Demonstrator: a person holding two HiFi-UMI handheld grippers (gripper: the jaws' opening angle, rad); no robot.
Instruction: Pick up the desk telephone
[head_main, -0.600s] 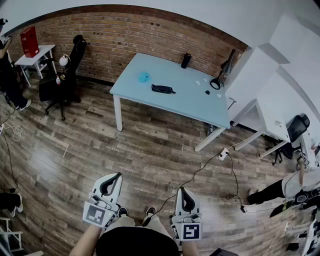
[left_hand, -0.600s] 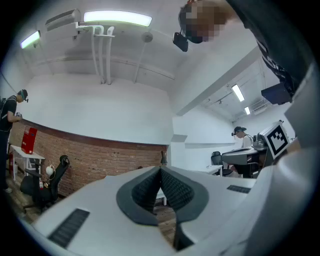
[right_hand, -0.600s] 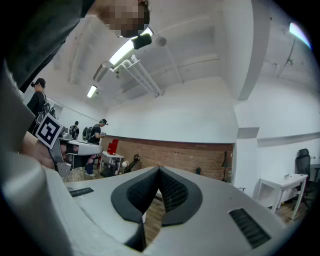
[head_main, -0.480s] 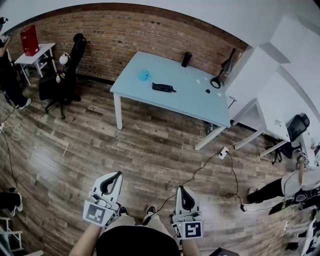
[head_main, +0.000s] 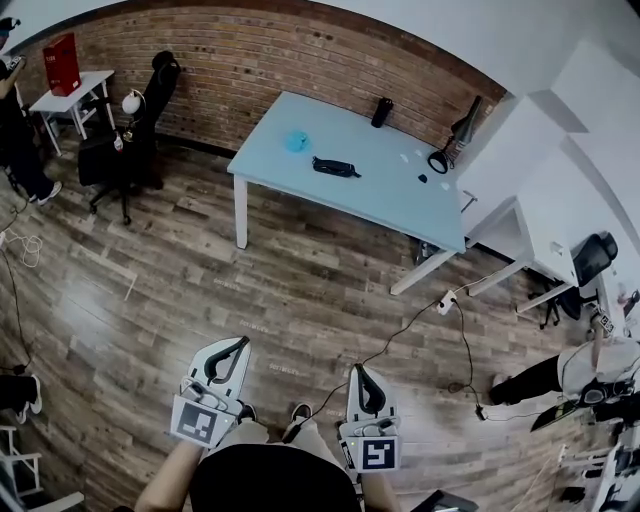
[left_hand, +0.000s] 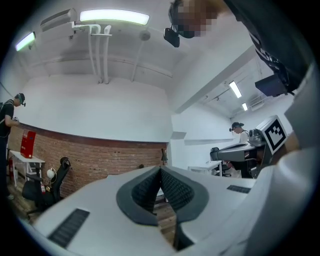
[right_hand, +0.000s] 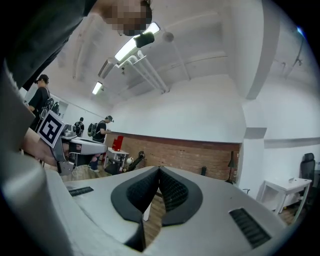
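Observation:
A flat black object (head_main: 334, 167), apparently the desk telephone, lies near the middle of the light blue table (head_main: 385, 205) across the room. Both grippers are held close to my body, far short of the table. In the head view my left gripper (head_main: 240, 344) and right gripper (head_main: 357, 371) point toward the table, each with its jaws together. In the left gripper view the left gripper (left_hand: 160, 170) has its ribbed pads pressed together with nothing between them. The right gripper (right_hand: 159, 169) looks the same in its own view.
On the table also sit a blue item (head_main: 296, 141), a black cylinder (head_main: 380, 112) and a black desk lamp (head_main: 455, 140). An office chair (head_main: 135, 140) and a small white table (head_main: 85, 92) stand at left. A cable with a power strip (head_main: 446, 303) crosses the wooden floor. White desks (head_main: 545, 235) stand at right.
The head view has shifted a little, so the table sits slightly higher and to the right in the frame. Both grippers stay shut near my body.

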